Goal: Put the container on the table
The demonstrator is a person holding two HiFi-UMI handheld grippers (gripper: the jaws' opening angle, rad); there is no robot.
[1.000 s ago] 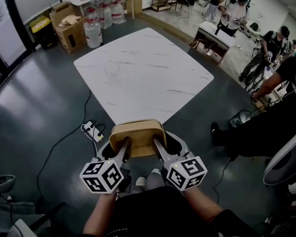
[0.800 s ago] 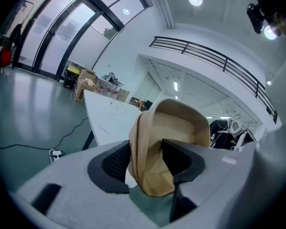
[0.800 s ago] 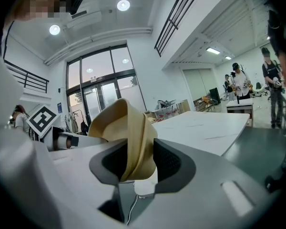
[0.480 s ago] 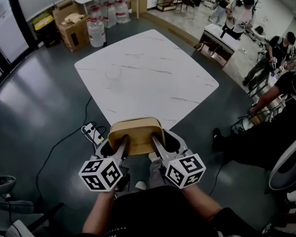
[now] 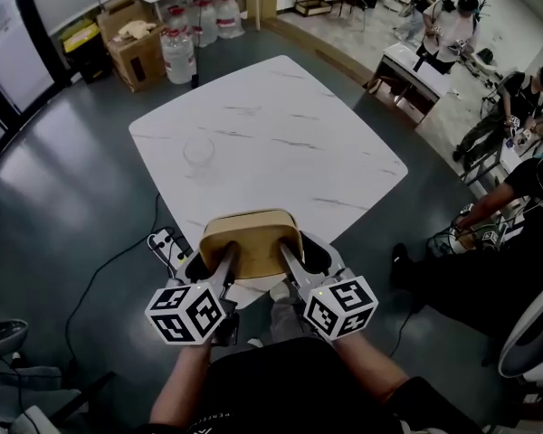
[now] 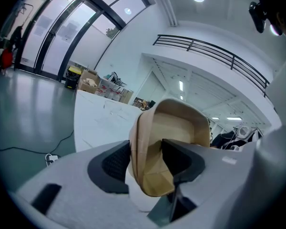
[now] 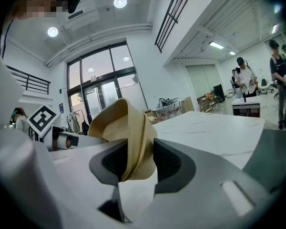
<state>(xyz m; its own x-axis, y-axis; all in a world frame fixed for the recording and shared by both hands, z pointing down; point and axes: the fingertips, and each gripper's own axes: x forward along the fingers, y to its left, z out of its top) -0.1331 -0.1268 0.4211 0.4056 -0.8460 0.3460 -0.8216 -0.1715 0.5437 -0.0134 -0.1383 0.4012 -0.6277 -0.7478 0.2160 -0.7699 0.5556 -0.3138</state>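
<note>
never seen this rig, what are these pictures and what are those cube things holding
No robot: a person holds tongs in each hand; the marker cubes belong to them. One picture is from a head camera looking down, the other two from cameras on the left tongs and right tongs. Each clamps a side wall of a tan container, held at the near edge of the white table, which bears what looks like a clear glass.
</note>
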